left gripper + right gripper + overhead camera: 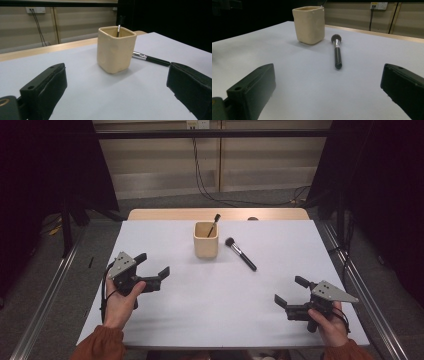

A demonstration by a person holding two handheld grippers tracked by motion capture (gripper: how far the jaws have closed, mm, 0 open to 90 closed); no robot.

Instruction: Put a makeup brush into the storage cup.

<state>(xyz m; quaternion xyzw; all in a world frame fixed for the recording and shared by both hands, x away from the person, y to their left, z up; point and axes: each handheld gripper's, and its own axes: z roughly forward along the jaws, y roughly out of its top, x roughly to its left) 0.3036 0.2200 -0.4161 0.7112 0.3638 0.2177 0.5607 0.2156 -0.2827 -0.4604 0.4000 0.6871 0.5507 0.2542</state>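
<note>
A cream square cup (206,240) (116,49) (309,24) stands upright near the back middle of the white table. A thin brush (215,223) (119,28) leans inside it. A black makeup brush (240,254) (337,50) (150,58) lies flat just right of the cup, bristles toward the cup. My left gripper (154,263) (115,92) hovers open at the left, pointing at the cup, nothing between its jaws. My right gripper (292,290) (329,92) is open at the front right, aimed at the lying brush, holding nothing.
The table (190,310) has a wooden strip along its back edge (165,214). Cables (205,190) hang down the far wall. Dark curtains flank both sides, and metal rails (50,285) run along the floor.
</note>
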